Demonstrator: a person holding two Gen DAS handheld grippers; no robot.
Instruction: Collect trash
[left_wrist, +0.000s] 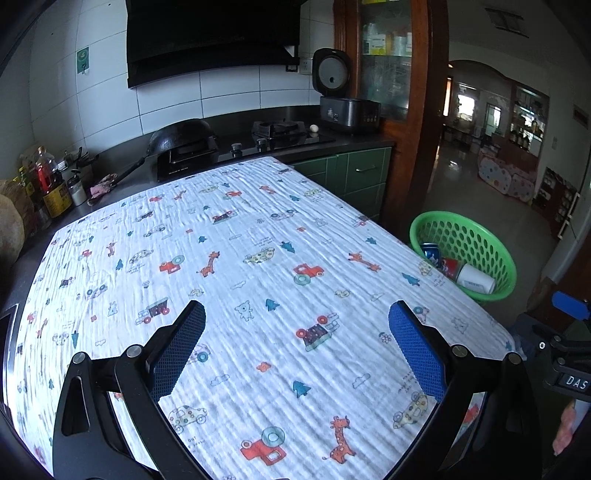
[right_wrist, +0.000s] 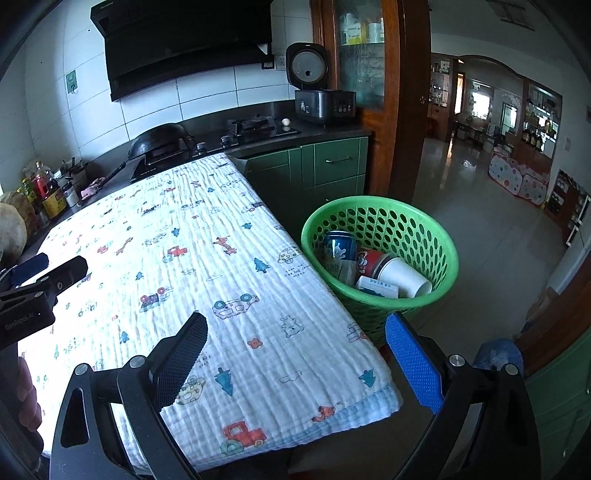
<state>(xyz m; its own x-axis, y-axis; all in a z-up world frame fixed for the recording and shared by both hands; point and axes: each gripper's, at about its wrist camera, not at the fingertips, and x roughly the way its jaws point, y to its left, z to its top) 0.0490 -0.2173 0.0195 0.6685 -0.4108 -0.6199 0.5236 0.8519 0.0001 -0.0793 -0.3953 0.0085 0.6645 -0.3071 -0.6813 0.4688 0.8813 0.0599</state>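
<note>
A blue can (right_wrist: 339, 248), a red-printed paper cup (right_wrist: 370, 261), a white cup (right_wrist: 405, 277) and a small carton (right_wrist: 377, 287) are seen lying inside the green perforated basket (right_wrist: 439, 236), which is placed on the floor just beside the table's right edge. The table is covered by a white cloth printed with vehicles and giraffes (left_wrist: 258, 266). The left gripper (left_wrist: 297, 308) and right gripper (right_wrist: 295, 319) are held spread wide above the cloth, nothing being gripped.

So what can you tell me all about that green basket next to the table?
The green basket looks like plastic, round, with a smooth rim and walls full of small holes. It stands upright on the tiled floor, right beside the edge of the table's cartoon-print cloth. Inside lie a blue can, a red-printed paper cup, a white paper cup on its side and a small white carton. Neither gripper touches it.
</note>
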